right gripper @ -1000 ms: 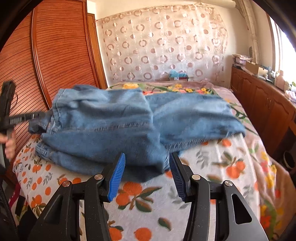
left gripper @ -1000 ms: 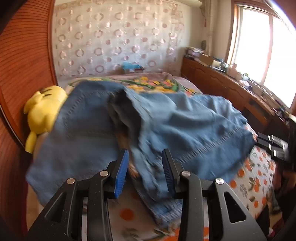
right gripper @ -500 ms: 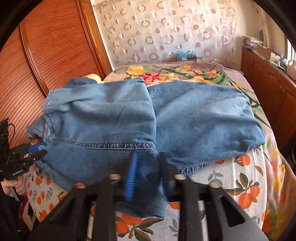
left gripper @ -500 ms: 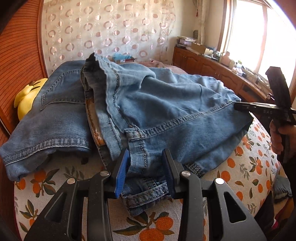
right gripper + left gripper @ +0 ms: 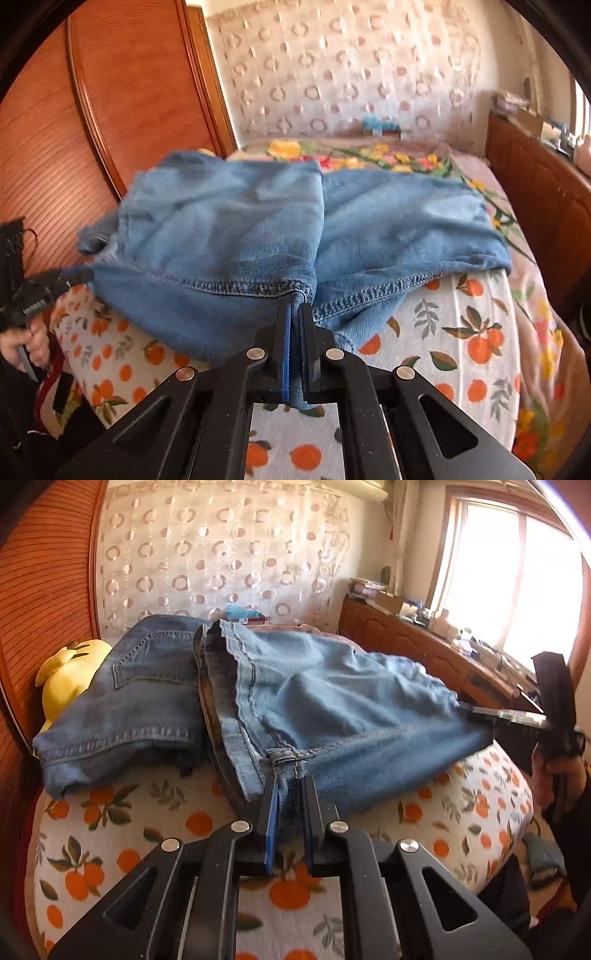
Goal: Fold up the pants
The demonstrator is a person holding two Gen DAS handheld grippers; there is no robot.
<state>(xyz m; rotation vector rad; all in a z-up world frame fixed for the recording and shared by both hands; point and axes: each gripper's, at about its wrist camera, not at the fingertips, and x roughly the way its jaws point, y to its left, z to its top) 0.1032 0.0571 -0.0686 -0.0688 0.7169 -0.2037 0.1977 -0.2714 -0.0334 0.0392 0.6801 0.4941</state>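
Item: blue denim pants (image 5: 332, 701), lying across the near end of a bed (image 5: 184, 823) covered with an orange-print sheet; folded into layers, with a darker pocketed panel at 10 o'clock in the left wrist view and a paler panel spreading toward 3 o'clock.

Left gripper (image 5: 289, 790): pointed forward, low over the sheet at 6 o'clock of its own view. Fingers (image 5: 271, 812) were nearly closed, pinching a seamed denim edge between the blue pads. In the right wrist view it appeared at 9 o'clock (image 5: 75, 275), held by a hand (image 5: 27, 341), its tip at the pants' left corner.

Right gripper (image 5: 294, 314): likewise level and forward, fingers (image 5: 286, 339) drawn close together on a hemmed fold of denim, cloth hanging out beneath them. In the left wrist view it entered from 3 o'clock (image 5: 480, 712), gripped by a hand (image 5: 554, 771), meeting the pants' right corner.

Also present: yellow plush toy (image 5: 64, 672) at 9 o'clock, partly under the denim; patterned curtain (image 5: 221, 554) at 12 o'clock; wooden cabinet (image 5: 406, 642) below a bright window (image 5: 517, 583) at 2 o'clock.
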